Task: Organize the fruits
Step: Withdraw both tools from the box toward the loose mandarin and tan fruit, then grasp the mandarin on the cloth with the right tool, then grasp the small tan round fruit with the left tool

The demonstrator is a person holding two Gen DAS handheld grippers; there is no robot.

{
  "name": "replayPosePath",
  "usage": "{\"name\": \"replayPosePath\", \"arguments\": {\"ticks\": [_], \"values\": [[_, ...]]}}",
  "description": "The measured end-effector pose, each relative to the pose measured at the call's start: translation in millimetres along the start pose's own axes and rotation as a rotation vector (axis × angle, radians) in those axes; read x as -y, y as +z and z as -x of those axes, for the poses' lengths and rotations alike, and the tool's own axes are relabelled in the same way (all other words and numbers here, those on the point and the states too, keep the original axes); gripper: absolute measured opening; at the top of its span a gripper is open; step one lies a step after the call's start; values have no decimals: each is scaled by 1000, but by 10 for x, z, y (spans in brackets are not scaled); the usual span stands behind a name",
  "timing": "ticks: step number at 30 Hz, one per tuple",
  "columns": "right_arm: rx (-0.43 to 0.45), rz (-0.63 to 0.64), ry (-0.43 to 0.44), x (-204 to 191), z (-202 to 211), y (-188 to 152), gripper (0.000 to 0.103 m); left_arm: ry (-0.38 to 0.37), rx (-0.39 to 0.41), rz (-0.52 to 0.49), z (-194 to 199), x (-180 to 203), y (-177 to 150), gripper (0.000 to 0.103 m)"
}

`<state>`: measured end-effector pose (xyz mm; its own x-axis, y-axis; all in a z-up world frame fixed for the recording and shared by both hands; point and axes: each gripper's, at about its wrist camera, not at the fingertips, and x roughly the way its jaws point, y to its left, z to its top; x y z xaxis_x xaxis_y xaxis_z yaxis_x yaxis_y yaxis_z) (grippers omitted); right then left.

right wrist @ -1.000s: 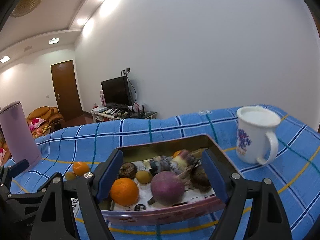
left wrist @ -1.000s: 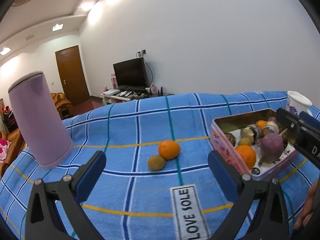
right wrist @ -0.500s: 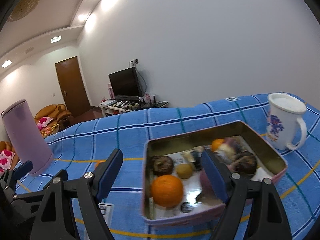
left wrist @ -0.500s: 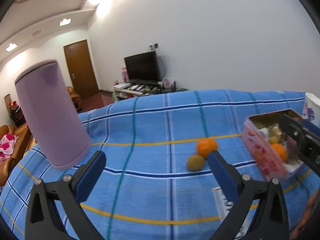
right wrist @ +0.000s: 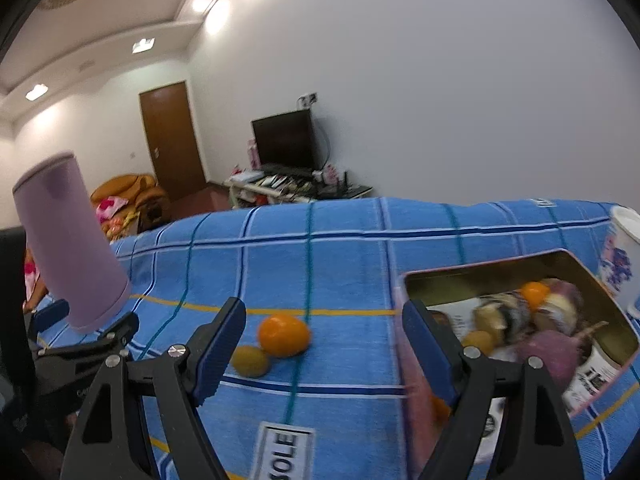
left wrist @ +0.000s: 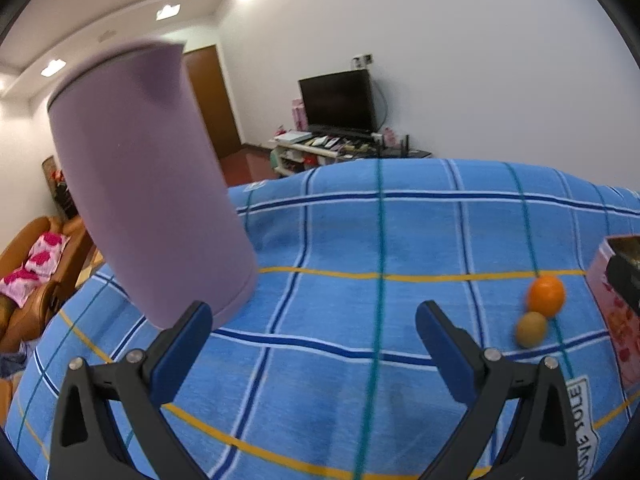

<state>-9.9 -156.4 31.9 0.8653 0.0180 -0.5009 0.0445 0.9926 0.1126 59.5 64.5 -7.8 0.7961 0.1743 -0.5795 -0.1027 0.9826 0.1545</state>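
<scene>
Left wrist view: over the last second the picture had swung left across the blue checked cloth (left wrist: pixel 340 232). The tin (left wrist: pixel 618 304), earlier well in frame, had slid to the right edge with only its corner left, and the purple cylinder (left wrist: pixel 148 184) near the cloth's left edge had grown large. The orange (left wrist: pixel 546 296) and the small brown fruit (left wrist: pixel 531 329), touching each other, now lay to the right of the left tongs (left wrist: pixel 314 344) rather than between them. That suggested this hand was heading away from the loose fruit, toward the cylinder. Its jaws stood wide apart, with only cloth between them, the left finger in front of the cylinder's base; contact could not be judged.

Right wrist view: the tin (right wrist: pixel 600 280), earlier straight ahead, had shifted to the right, and the orange (right wrist: pixel 284 336) and brown fruit (right wrist: pixel 250 360) had come into the middle, just beside the left finger. The right tongs (right wrist: pixel 324 344) looked set to collect those two, the only fruit outside the tin. They were well apart, unchanged, holding nothing. A mug (right wrist: pixel 622 248) stood beyond the tin at the right edge
</scene>
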Motion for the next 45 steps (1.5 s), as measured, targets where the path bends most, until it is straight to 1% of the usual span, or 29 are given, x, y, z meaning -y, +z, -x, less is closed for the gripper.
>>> {"name": "replayPosePath", "arguments": {"ticks": [2,5,7,8,9,11,13,16,19,25,28,30,31,35,37,40,42,45], "values": [[-48,34,5,-102,-133,18,81,-9,-19,19,-45,-49,-8,103],[-132,66,18,-207,-354,36,81,-32,-24,34,-60,-88,-15,103],[-166,68,22,-240,-462,36,74,-47,-25,42,-62,-103,-17,103],[-186,68,23,-256,-524,41,62,-54,-26,45,-62,-109,-20,103],[-213,68,28,-271,-602,44,55,-63,-29,45,-61,-103,-24,103],[-261,69,26,-291,-737,38,54,-72,-40,44,-67,-91,-31,103],[-283,63,23,-287,-807,18,54,-75,-54,41,-81,-86,-39,103],[-348,40,26,-263,-969,-11,54,-88,-64,28,-94,-74,-46,103],[-366,7,44,-237,-1034,-13,54,-93,-73,23,-113,-64,-49,103],[-375,26,48,-265,-1071,-1,54,-110,-91,9,-135,-30,-56,103],[-379,48,34,-344,-1119,7,54,-120,-93,6,-123,-15,-56,103],[-379,54,38,-371,-1110,8,45,-127,-92,2,-118,-11,-56,103],[-378,56,36,-374,-1108,3,45,-133,-93,2,-121,-11,-55,103],[-354,-23,70,-227,-1025,-7,44,-155,-102,7,-140,-20,-57,103],[-286,-59,109,-167,-888,22,44,-162,-101,10,-138,-24,-60,103],[-190,-60,117,-131,-666,32,44,-194,-74,-4,-91,-6,-57,103],[-134,-60,109,-96,-487,26,45,-234,-52,-20,-49,30,-52,103],[-94,-31,59,-39,-297,33,45,-306,-25,-49,30,115,-54,103]]}}
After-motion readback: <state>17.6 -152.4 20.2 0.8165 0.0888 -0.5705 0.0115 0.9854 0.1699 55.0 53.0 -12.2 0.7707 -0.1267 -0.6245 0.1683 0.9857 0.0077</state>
